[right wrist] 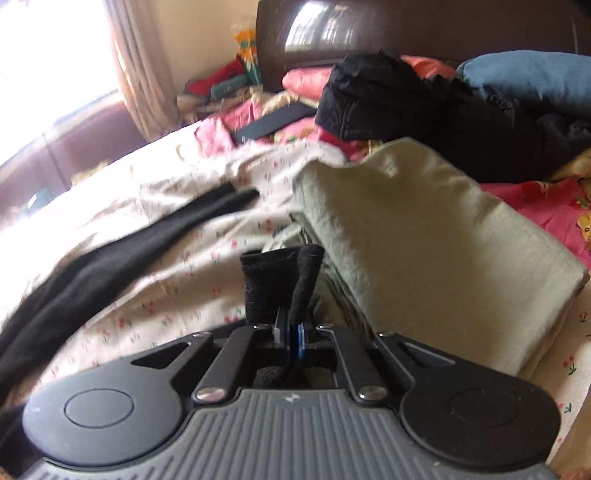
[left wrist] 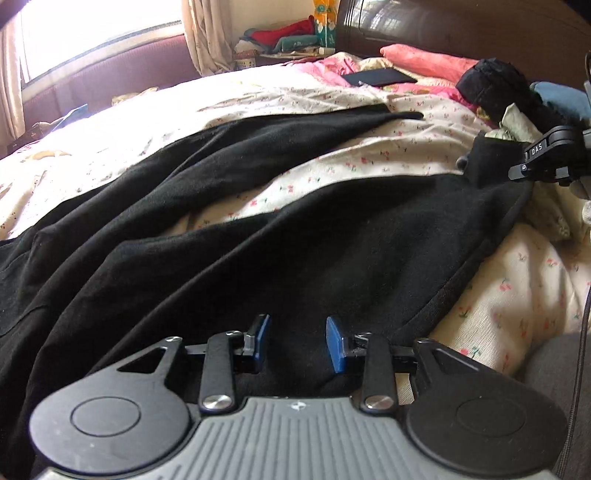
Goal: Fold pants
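Black pants lie spread on a floral bedsheet, both legs running away to the far end. My left gripper is open, its blue pads just above the black fabric near the waist end, holding nothing. My right gripper is shut on a pinched bunch of the black pants, which sticks up between its closed blue pads. It also shows in the left wrist view at the right edge, lifting the hem of the near leg. The other leg shows in the right wrist view.
A folded olive-green garment lies right in front of the right gripper. Behind it are a black jacket, a blue cushion, a pink pillow and a dark phone. A dark headboard and a window stand beyond.
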`<state>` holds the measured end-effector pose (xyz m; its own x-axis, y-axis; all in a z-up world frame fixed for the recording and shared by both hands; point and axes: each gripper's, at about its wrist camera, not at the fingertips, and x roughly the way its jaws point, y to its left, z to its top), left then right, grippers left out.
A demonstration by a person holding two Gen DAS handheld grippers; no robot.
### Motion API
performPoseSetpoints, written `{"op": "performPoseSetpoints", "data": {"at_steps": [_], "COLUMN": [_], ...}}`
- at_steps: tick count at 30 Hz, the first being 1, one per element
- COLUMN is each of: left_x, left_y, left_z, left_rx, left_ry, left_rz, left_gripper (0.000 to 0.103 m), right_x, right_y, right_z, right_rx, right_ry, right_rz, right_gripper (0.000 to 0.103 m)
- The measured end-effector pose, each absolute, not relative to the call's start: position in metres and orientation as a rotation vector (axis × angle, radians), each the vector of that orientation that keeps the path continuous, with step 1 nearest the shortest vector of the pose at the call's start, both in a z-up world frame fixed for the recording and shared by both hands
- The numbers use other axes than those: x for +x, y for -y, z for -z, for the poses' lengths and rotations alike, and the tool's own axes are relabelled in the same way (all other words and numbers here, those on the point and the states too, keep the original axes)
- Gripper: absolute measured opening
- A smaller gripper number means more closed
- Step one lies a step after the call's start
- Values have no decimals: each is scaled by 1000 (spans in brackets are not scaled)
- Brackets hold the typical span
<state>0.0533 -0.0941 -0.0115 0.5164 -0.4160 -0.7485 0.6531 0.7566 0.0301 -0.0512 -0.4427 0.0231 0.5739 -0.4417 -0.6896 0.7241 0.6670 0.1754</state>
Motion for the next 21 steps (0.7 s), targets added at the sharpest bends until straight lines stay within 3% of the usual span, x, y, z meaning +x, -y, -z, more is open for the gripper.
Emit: {"op": "performPoseSetpoints", "data": {"at_steps": [2, 10, 21], "left_x": [50, 56, 93], "left_y": [83, 19, -100], "left_z": [10, -23, -14], "left_rx": [321, 259, 268], "left_ry": [-798, -695, -749], "left_rz": [639, 530, 207], "left_gripper": [47, 47, 48], "right_x": [-55, -86, 19], "right_y": [432, 369, 231], "right_z": [-24, -72, -43], "right_rx": [467, 207, 172], "right_ry": [-675, -542, -689], "right_rz": [699, 608, -14], "right_gripper": [10, 12, 12]}}
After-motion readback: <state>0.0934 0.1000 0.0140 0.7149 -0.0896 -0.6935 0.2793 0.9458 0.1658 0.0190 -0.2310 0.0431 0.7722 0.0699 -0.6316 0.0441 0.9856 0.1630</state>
